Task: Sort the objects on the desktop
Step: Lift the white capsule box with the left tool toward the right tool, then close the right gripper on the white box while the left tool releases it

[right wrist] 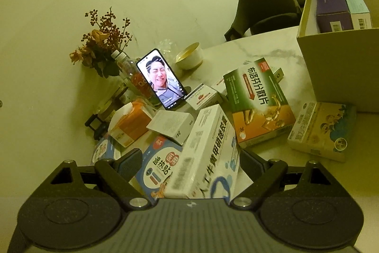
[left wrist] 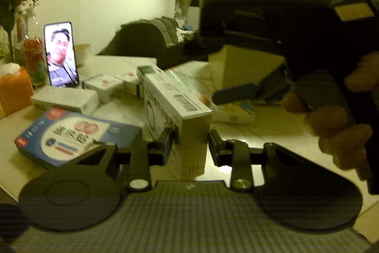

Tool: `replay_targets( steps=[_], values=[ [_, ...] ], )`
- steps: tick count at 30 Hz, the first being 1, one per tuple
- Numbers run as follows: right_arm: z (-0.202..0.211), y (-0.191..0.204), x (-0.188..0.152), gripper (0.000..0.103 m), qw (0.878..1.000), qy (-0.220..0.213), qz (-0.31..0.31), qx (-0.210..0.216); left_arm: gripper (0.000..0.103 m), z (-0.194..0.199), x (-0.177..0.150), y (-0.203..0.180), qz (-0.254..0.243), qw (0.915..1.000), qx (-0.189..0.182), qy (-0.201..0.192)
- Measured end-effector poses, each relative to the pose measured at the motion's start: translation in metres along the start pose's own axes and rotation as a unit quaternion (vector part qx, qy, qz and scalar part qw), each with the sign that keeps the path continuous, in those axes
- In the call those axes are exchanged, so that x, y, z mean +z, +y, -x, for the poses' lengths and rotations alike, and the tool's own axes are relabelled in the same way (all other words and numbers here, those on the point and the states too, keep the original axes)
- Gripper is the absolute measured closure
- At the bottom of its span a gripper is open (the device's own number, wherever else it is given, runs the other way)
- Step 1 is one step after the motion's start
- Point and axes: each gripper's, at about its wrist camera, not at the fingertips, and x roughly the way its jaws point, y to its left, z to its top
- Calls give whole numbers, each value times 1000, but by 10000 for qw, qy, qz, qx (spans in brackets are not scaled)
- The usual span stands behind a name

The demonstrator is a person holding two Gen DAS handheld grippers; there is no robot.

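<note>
A long white medicine box (left wrist: 180, 110) with a barcode on top sits between my left gripper's (left wrist: 190, 144) pads, which are shut on its near end. In the right wrist view the same white box (right wrist: 208, 153) lies tilted between the wide-apart fingers of my right gripper (right wrist: 191, 167), which is open; neither pad visibly presses on it. In the left wrist view, the right gripper's blue finger (left wrist: 236, 92) reaches in from the right, close to the box's far right side, with a hand (left wrist: 331, 125) on its handle. A blue-and-white box (right wrist: 161, 167) lies under the white one.
An open cardboard box (right wrist: 336, 63) at the right holds a purple and a teal box. A green-orange box (right wrist: 258, 106), a yellow box (right wrist: 322, 129) and small white boxes lie on the marble table (right wrist: 272, 49). A lit phone (right wrist: 161, 80), orange tissue box (right wrist: 132, 125), bowl (right wrist: 189, 58) and flowers (right wrist: 101, 44) stand behind.
</note>
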Motion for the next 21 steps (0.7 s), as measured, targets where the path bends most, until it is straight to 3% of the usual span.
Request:
replay_targets(
  steps=[2, 5, 9, 14, 16, 21],
  values=[
    [1, 0, -1, 13, 10000, 20, 12, -26, 72, 0, -2, -2, -17, 9999, -126, 43],
    [2, -1, -4, 14, 10000, 52, 6, -82, 80, 2, -4, -8, -49, 9993, -358, 63],
    [3, -3, -7, 25, 9997, 132, 1, -196, 78, 0, -7, -14, -84, 9979, -632, 128],
    [6, -5, -9, 40, 9989, 249, 120, -384, 69, -2, -11, -13, -102, 9973, -692, 211],
    [8, -5, -9, 45, 9983, 271, 211, -466, 61, -4, -12, -11, -132, 9972, -686, 249],
    [6, 2, -4, 45, 9955, 393, 558, -659, 45, -7, -12, 1, -32, 9977, -604, 294]
  ],
)
